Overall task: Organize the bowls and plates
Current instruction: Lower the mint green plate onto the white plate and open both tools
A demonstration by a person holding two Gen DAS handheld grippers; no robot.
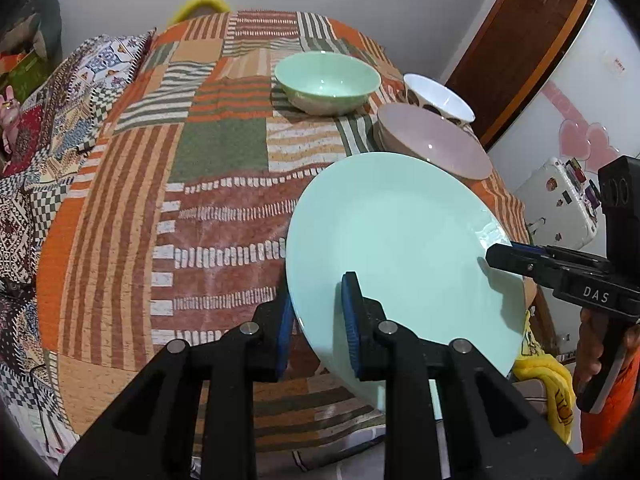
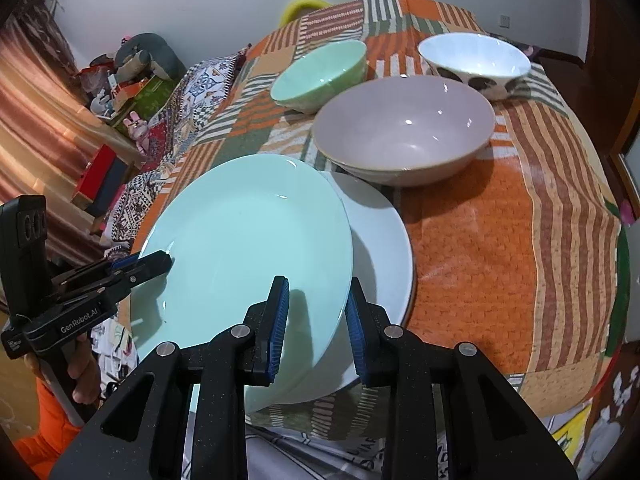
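Both grippers hold one mint-green plate (image 1: 400,232) tilted above the patchwork-covered table (image 1: 200,200). My left gripper (image 1: 320,296) is shut on its near-left rim, blue pads on either face. My right gripper (image 2: 318,284) is shut on the opposite rim of the plate (image 2: 248,232). Each gripper shows in the other's view: the right gripper (image 1: 496,254), the left gripper (image 2: 162,260). A white plate (image 2: 380,240) lies on the cloth, partly under the mint one. Behind stand a pink bowl (image 2: 404,128), a green bowl (image 2: 320,76) and a white spotted bowl (image 2: 476,60).
The table's right edge drops off beside the pink bowl (image 1: 436,140). A white sticker-covered case (image 1: 560,200) and a yellow cloth (image 1: 548,384) sit beyond it. Cluttered boxes and toys (image 2: 132,92) line the left side. A hand in an orange sleeve (image 2: 80,376) grips the left handle.
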